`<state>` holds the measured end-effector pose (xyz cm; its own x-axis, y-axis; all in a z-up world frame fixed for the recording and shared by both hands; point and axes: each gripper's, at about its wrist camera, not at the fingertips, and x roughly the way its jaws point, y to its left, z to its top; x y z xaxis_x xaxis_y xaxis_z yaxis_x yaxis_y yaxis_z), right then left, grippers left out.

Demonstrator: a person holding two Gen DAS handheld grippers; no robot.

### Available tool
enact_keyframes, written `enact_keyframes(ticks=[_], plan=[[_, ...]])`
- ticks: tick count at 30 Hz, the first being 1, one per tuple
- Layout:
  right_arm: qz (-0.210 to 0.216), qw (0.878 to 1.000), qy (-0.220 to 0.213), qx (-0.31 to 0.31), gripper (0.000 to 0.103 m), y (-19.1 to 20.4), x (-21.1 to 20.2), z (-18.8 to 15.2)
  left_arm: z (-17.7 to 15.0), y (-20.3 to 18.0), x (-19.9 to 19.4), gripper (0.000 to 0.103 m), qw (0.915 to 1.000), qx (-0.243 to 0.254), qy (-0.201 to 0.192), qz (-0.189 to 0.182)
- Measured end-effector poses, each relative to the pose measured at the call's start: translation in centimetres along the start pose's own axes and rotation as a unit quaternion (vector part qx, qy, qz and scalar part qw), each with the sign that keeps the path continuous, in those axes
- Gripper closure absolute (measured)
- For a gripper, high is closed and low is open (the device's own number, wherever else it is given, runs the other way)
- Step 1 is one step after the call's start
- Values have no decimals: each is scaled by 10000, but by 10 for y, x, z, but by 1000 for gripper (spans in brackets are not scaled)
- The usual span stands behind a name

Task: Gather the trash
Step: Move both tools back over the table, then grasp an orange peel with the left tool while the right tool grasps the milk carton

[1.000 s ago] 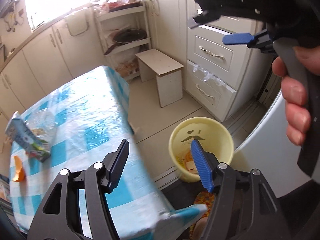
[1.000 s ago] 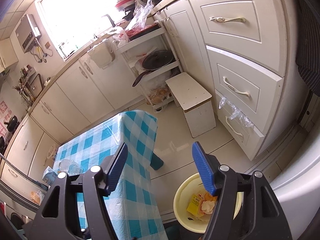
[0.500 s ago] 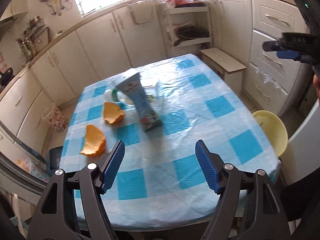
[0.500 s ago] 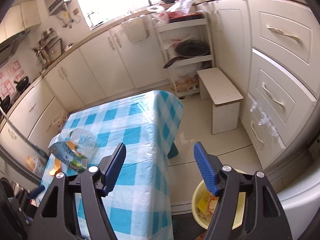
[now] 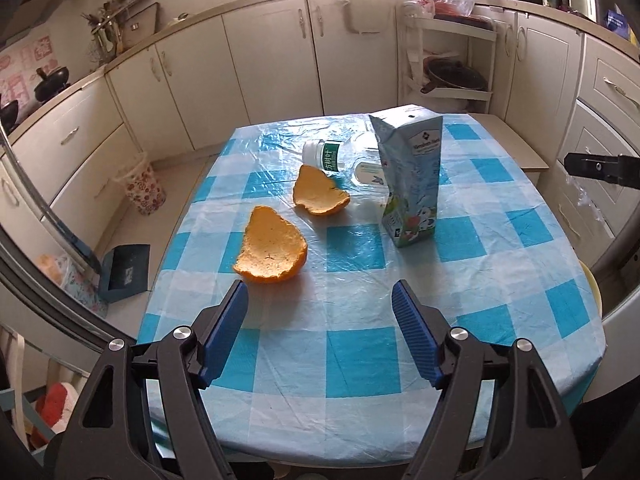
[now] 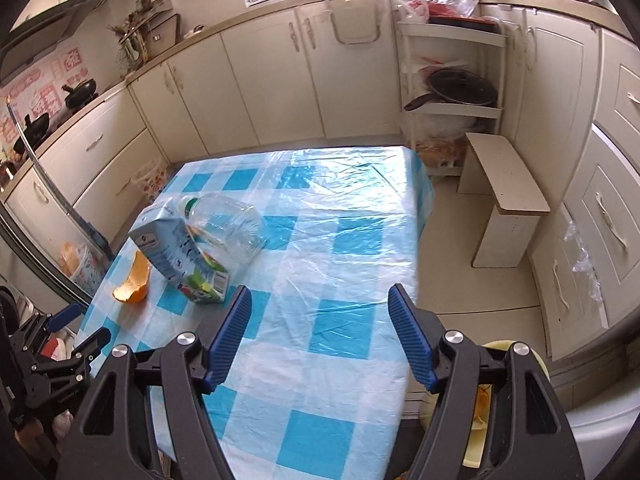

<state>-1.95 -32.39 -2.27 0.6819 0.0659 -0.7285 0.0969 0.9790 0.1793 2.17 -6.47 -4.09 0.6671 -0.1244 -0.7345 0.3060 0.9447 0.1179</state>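
While both grippers hang with jaws apart and empty, the table (image 5: pixel 500 320) lies below; ahead of the left gripper (image 5: pixel 320 308) stand the carton (image 5: pixel 412 184), bottle (image 5: pixel 340 156) and two orange peels (image 5: pixel 272 252). Risk: a hasty reach for a peel topples the tall carton just beside it. The right gripper (image 6: pixel 320 312) is well apart.

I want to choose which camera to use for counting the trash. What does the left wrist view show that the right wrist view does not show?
Only the left wrist view shows both orange peels, the near peel and the far peel, and the bottle's green label. Only the right wrist view shows the yellow bin's contents on the floor and the whole clear bottle. Both show the milk carton upright on the checked tablecloth, and open, empty jaws.
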Motion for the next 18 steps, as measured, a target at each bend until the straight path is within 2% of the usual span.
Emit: enact_keyframes(ticks=[18], plan=[[458, 9958, 337, -715, 32, 91, 50, 0, -4, 43, 14, 30, 9981, -539, 293, 20]])
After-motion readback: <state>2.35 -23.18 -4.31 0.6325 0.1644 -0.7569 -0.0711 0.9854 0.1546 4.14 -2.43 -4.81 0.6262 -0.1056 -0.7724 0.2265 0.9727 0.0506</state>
